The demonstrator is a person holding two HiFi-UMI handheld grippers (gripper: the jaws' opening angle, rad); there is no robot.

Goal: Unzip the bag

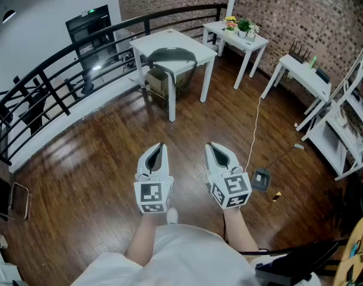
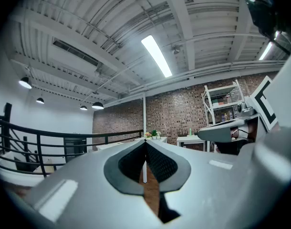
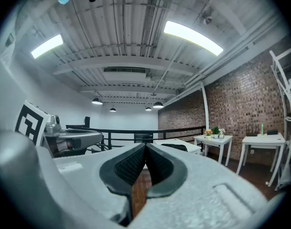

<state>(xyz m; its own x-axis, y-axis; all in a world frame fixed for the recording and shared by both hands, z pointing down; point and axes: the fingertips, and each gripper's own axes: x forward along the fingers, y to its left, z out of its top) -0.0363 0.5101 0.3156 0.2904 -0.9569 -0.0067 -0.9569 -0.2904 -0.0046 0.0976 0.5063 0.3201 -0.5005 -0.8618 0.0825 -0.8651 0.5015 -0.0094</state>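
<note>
Left gripper [image 1: 161, 145], right gripper [image 1: 210, 145] pressed together, empty, held ahead over floor [image 1: 92, 154], likely neutral carry. Bag [image 1: 171, 55] at bench [image 1: 167, 38] front edge, well apart; approach needed.

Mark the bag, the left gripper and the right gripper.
bag [image 1: 171, 56]: head view, middle of its dark top.
left gripper [image 1: 160, 148]: head view, between its shut fingertips.
right gripper [image 1: 211, 147]: head view, between its shut fingertips.

Bright ceiling tube lights [image 2: 156, 56], fisheye-bent edges, glare on floor [image 1: 104, 159]
</note>
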